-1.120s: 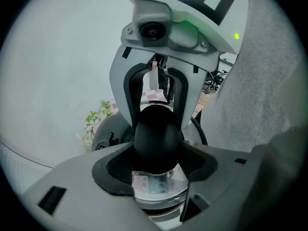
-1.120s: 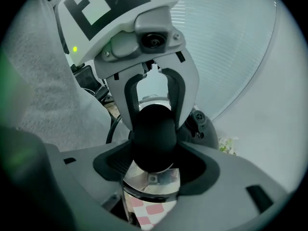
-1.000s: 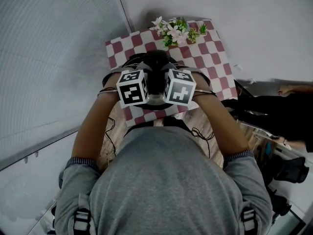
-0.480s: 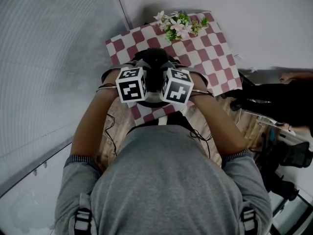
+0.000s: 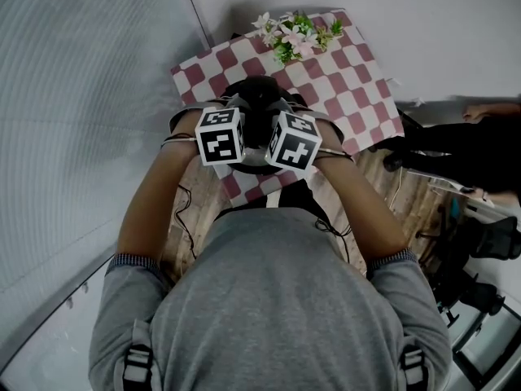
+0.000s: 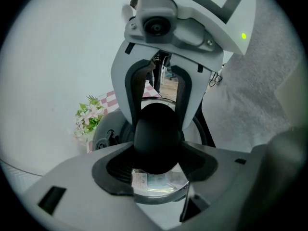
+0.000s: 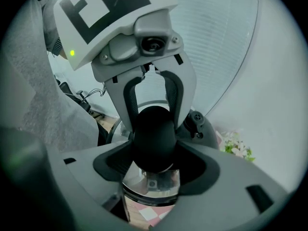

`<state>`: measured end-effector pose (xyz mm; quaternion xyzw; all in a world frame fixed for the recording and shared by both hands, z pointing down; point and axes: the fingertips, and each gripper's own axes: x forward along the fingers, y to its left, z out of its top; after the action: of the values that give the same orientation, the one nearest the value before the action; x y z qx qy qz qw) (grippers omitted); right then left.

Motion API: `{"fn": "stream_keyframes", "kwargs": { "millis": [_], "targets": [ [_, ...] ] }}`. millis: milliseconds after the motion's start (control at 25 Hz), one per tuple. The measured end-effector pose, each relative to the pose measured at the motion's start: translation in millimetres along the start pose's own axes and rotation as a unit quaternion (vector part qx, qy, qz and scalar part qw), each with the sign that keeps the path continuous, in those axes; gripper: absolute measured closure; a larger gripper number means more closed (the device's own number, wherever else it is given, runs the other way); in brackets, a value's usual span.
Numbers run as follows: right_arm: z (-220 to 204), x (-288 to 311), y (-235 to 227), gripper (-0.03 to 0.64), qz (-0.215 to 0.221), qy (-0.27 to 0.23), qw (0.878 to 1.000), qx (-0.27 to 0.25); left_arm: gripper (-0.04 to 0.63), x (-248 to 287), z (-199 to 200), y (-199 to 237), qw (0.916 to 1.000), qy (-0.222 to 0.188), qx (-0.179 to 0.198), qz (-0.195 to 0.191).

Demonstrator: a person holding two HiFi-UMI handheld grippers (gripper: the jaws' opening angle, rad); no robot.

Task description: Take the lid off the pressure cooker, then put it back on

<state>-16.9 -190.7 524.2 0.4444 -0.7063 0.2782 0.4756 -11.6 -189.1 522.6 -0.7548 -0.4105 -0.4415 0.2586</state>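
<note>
Black knob [image 6: 156, 137] on the glass lid [image 6: 159, 186] is pinched from both sides. The left claw [image 6: 158, 153] and the right claw [image 7: 155, 150] each squeeze it, facing each other. Lid and pot [image 6: 106, 138] are over the checked cloth [image 5: 346, 80], near the flowers [image 5: 295, 35]. Since a second ago both claws have rolled a bit and seem to have sunk a little, with the same grip. So the lid is likely going down onto the pot. Whether it sits there yet is hard to see.
</note>
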Motion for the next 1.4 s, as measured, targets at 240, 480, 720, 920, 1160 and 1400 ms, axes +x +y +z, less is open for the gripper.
{"fn": "stream_keyframes", "kwargs": {
  "millis": [240, 480, 720, 920, 1160, 1400],
  "targets": [
    [-4.1, 5.6, -2.0, 0.325, 0.013, -0.003, 1.0, 0.019, 0.295, 7.3, -1.7, 2.8, 0.9998, -0.012, 0.0, -0.018],
    [-5.0, 7.9, 0.2, 0.324, 0.063, -0.022, 0.998, 0.017, 0.295, 8.0, 0.8, 2.2, 0.9991, -0.026, -0.017, -0.028],
    [-4.9, 9.9, 2.4, 0.324, 0.078, -0.004, 0.997, -0.01, 0.294, 8.6, 0.2, 2.3, 0.9988, -0.03, -0.029, -0.025],
    [-9.0, 13.8, -0.2, 0.324, 0.079, 0.014, 0.996, -0.043, 0.293, 11.6, -1.0, 4.3, 0.998, -0.013, -0.058, -0.02],
    [-13.2, 19.0, -3.4, 0.319, 0.102, 0.019, 0.991, -0.079, 0.293, 16.2, -0.2, 7.5, 0.9955, -0.02, -0.092, -0.012],
    [-12.0, 17.7, -2.4, 0.316, 0.126, 0.019, 0.986, -0.109, 0.291, 14.3, 0.2, 9.8, 0.992, -0.025, -0.123, -0.013]
  ]
}}
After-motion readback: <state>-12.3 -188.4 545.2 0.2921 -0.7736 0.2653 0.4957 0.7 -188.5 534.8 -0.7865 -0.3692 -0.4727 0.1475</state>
